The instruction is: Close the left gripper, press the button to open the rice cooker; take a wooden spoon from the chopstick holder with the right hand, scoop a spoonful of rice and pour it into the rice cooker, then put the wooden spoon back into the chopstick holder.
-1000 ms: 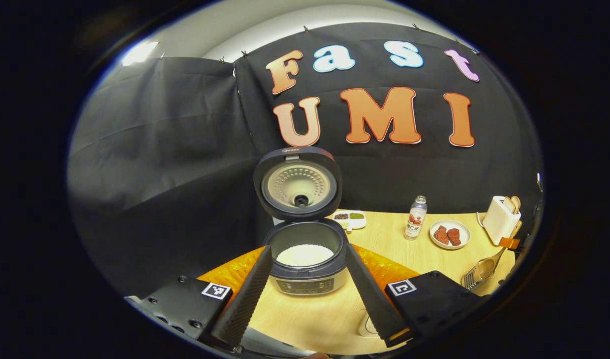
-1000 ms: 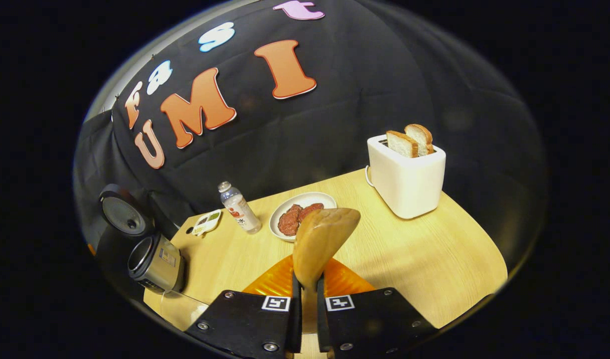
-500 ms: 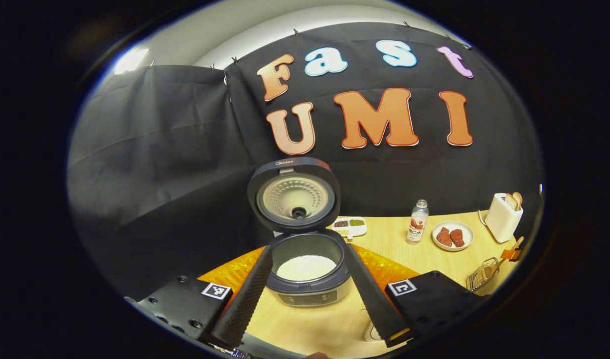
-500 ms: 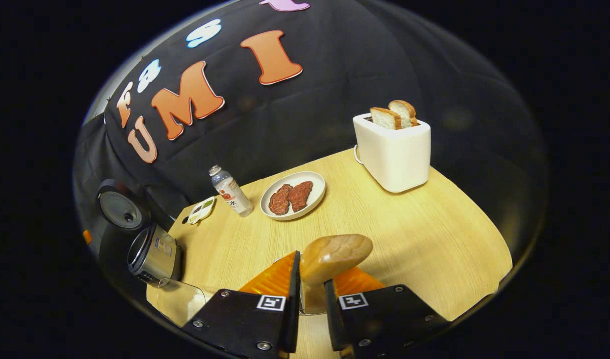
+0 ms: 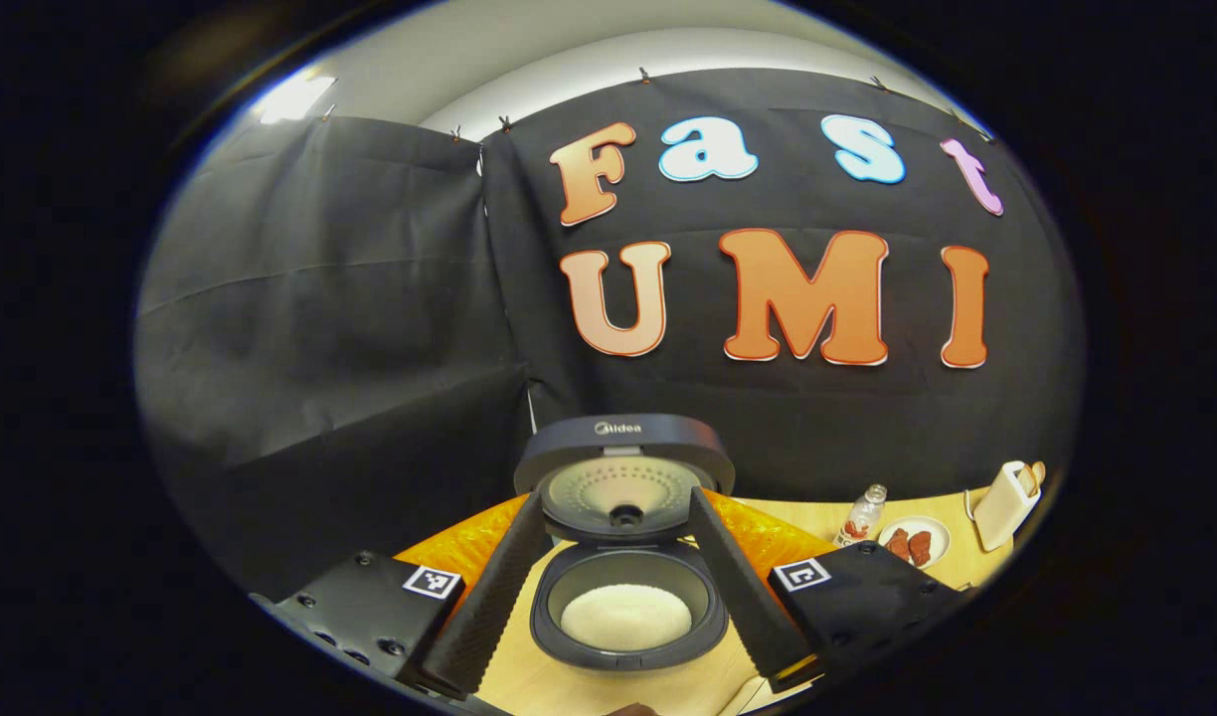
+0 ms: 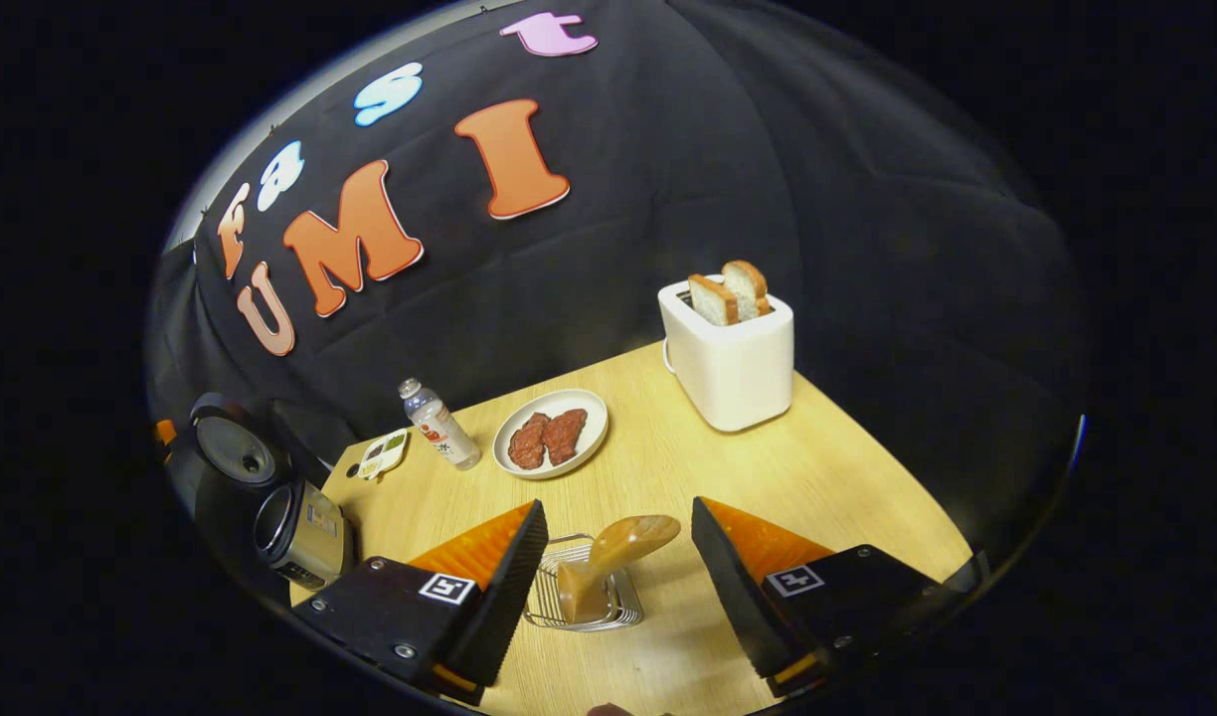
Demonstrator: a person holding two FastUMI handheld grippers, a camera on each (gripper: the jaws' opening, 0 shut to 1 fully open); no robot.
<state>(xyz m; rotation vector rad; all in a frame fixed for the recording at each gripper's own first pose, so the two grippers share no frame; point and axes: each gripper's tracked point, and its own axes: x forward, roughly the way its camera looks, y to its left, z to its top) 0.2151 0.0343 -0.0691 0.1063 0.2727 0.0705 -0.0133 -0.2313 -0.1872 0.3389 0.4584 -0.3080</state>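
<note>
Between the spread fingers of the right gripper (image 6: 608, 567), the wooden spoon (image 6: 613, 557) stands in the wire chopstick holder (image 6: 581, 602), released and seemingly returned. Farther left, the left gripper (image 5: 608, 587) hangs wide apart above the open rice cooker (image 5: 623, 607), rice inside.

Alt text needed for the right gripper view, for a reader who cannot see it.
The open right gripper hangs over a wire chopstick holder holding the wooden spoon, fingers apart from it. Beyond on the wooden table: a toaster with bread, a plate of meat, a bottle and the open rice cooker.
</note>
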